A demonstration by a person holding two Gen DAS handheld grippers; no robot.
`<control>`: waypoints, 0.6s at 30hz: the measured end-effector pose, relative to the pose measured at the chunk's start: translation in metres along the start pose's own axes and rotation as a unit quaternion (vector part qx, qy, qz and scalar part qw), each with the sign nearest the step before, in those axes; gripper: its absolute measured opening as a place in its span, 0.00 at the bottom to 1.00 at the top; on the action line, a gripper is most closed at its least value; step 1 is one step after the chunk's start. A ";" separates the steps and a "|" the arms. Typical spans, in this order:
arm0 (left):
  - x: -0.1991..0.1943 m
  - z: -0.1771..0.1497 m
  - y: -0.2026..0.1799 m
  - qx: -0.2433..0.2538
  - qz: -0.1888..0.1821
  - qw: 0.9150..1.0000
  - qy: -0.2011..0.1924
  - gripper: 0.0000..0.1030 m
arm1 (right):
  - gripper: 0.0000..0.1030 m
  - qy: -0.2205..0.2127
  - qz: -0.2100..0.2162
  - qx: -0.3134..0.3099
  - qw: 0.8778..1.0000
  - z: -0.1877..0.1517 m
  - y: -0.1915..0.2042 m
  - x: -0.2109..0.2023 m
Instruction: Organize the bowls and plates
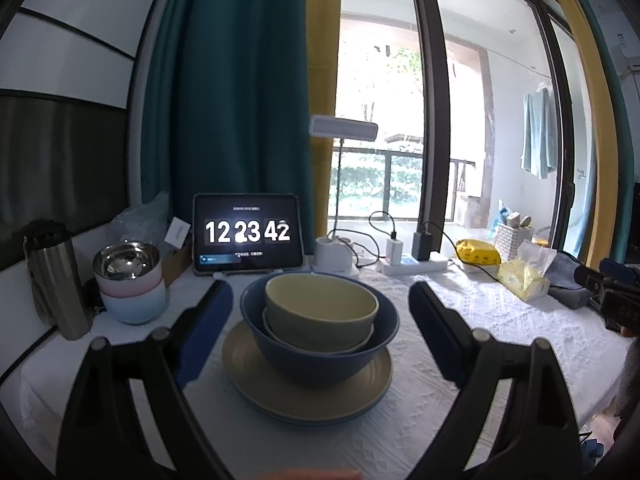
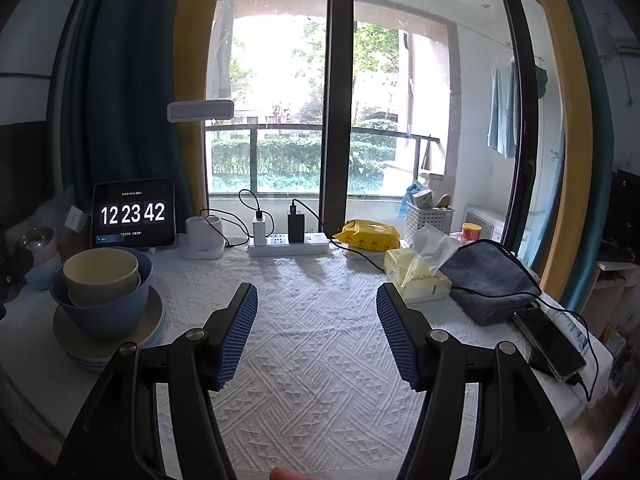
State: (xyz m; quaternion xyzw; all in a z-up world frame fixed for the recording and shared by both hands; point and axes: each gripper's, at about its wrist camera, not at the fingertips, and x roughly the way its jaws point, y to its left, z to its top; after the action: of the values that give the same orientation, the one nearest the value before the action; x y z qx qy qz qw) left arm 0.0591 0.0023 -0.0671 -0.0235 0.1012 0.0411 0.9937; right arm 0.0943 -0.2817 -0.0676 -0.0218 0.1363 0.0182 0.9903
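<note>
A stack stands on the white tablecloth: beige plates [image 1: 308, 396] at the bottom, a big blue bowl [image 1: 320, 348] on them, and two smaller beige bowls [image 1: 320, 308] nested inside. My left gripper [image 1: 320, 292] is open, its blue-padded fingers either side of the blue bowl without touching it. In the right wrist view the same stack of plates [image 2: 108, 340] and blue bowl [image 2: 100, 308] sits at the far left. My right gripper [image 2: 316, 296] is open over bare cloth, nothing between its fingers.
Left of the stack stand a steel flask [image 1: 56, 280] and stacked small bowls [image 1: 130, 284], the top one steel. Behind are a tablet clock [image 1: 246, 234], a lamp base [image 1: 334, 254] and a power strip [image 1: 412, 266]. Tissues [image 2: 420, 272], a grey cloth [image 2: 488, 280] and a phone [image 2: 550, 344] lie right.
</note>
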 end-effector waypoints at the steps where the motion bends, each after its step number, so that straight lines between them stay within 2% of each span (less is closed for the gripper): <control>1: 0.000 0.000 0.000 0.000 0.000 1.000 0.000 0.88 | 0.64 0.000 0.001 -0.001 1.000 0.000 0.001 0.000; 18: -0.002 -0.002 -0.003 -0.002 -0.007 1.000 0.004 0.88 | 0.64 0.003 0.013 -0.001 1.000 -0.001 0.005 0.000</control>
State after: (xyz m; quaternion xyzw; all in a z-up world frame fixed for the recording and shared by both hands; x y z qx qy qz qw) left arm 0.0570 -0.0006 -0.0681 -0.0266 0.1045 0.0341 0.9936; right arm 0.0940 -0.2765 -0.0685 -0.0214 0.1395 0.0309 0.9895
